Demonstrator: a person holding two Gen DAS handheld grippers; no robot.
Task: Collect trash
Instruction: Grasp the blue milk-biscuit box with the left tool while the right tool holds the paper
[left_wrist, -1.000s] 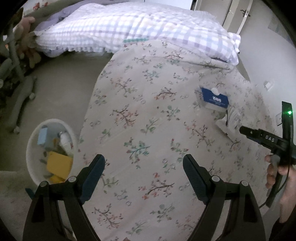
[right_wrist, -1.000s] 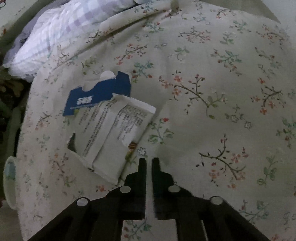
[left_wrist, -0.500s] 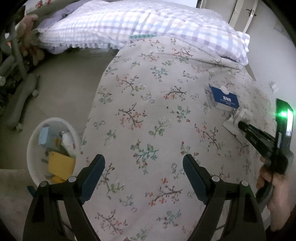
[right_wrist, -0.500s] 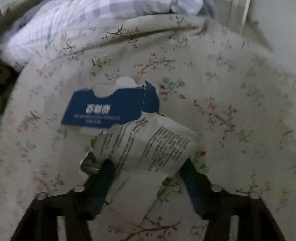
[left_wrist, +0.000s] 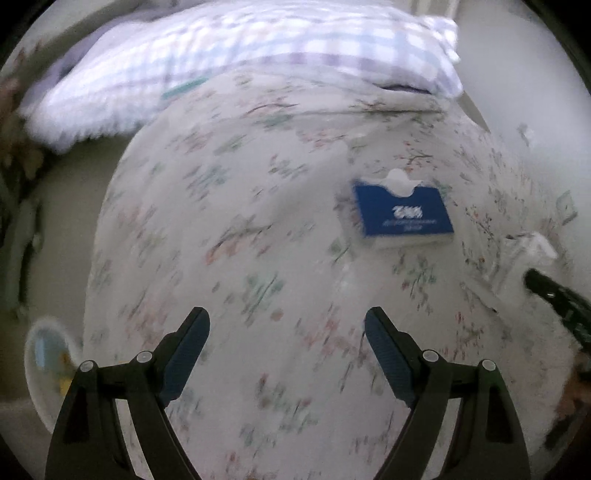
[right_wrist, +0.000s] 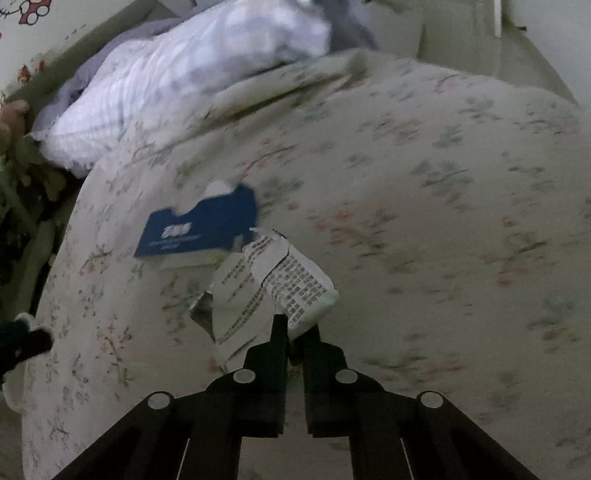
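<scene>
My right gripper (right_wrist: 296, 328) is shut on a white printed wrapper (right_wrist: 266, 288) and holds it just above the floral bedspread (right_wrist: 424, 221). The wrapper also shows in the left wrist view (left_wrist: 521, 258), at the tip of the right gripper (left_wrist: 532, 277). A blue tissue pack (right_wrist: 199, 229) lies on the bed just behind the wrapper; in the left wrist view the pack (left_wrist: 402, 214) is ahead and to the right. My left gripper (left_wrist: 286, 332) is open and empty above the bedspread. A white trash bin (left_wrist: 44, 369) with trash in it stands on the floor at the lower left.
A checked pillow (left_wrist: 240, 62) lies at the head of the bed. The bed's left edge drops to the floor (left_wrist: 74, 206). A wall (left_wrist: 524, 74) runs along the right side.
My right gripper opened around the wrapper, then closed on it and lifted it off the bed. My left gripper moved forward toward the tissue pack; the bin slid to the view's edge.
</scene>
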